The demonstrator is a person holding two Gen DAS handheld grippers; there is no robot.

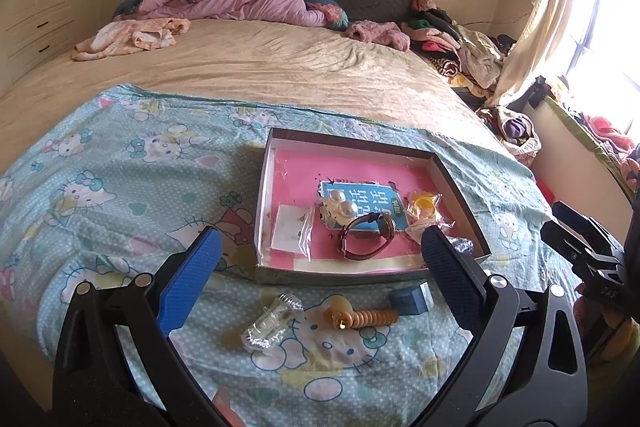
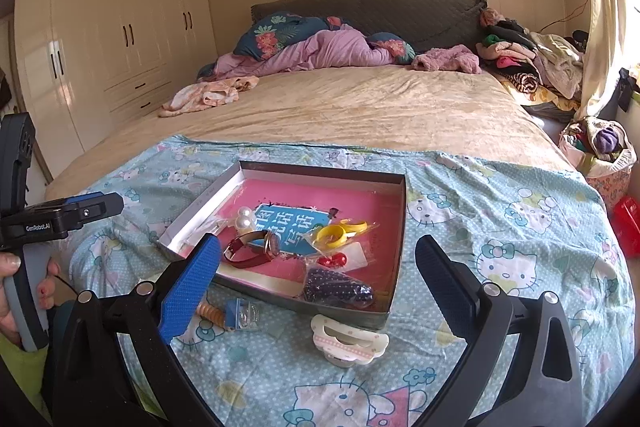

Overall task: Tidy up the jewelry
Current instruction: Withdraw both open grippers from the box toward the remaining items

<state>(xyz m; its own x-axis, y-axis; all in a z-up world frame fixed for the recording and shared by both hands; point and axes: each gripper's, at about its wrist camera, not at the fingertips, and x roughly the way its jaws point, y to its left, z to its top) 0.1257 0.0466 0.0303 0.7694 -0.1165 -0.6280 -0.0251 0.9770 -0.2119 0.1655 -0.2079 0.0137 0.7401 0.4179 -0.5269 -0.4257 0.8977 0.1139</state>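
Observation:
An open shallow box (image 1: 460,187) (image 2: 402,227) with a pink floor lies on the Hello Kitty sheet. In it are a red-strap watch (image 1: 366,237) (image 2: 252,247), pearl earrings (image 1: 342,205) (image 2: 243,218), yellow rings in a bag (image 1: 424,207) (image 2: 340,231), a dark dotted pouch (image 2: 336,287) and a small bag with a card (image 1: 290,233). On the sheet before the box lie a clear wrapped item (image 1: 272,321), an orange spiral hair tie (image 1: 360,317), a small blue box (image 1: 412,299) (image 2: 234,313) and a white hair clip (image 2: 350,341). My left gripper (image 1: 320,279) and right gripper (image 2: 320,287) are both open and empty above them.
The sheet (image 1: 100,187) covers the near end of a beige bed (image 1: 260,59) with bedding and clothes piled at the head. Wardrobes (image 2: 100,47) stand left. A clothes heap (image 1: 460,43) and a basket (image 2: 600,151) are right. The other hand-held gripper shows at each view's edge.

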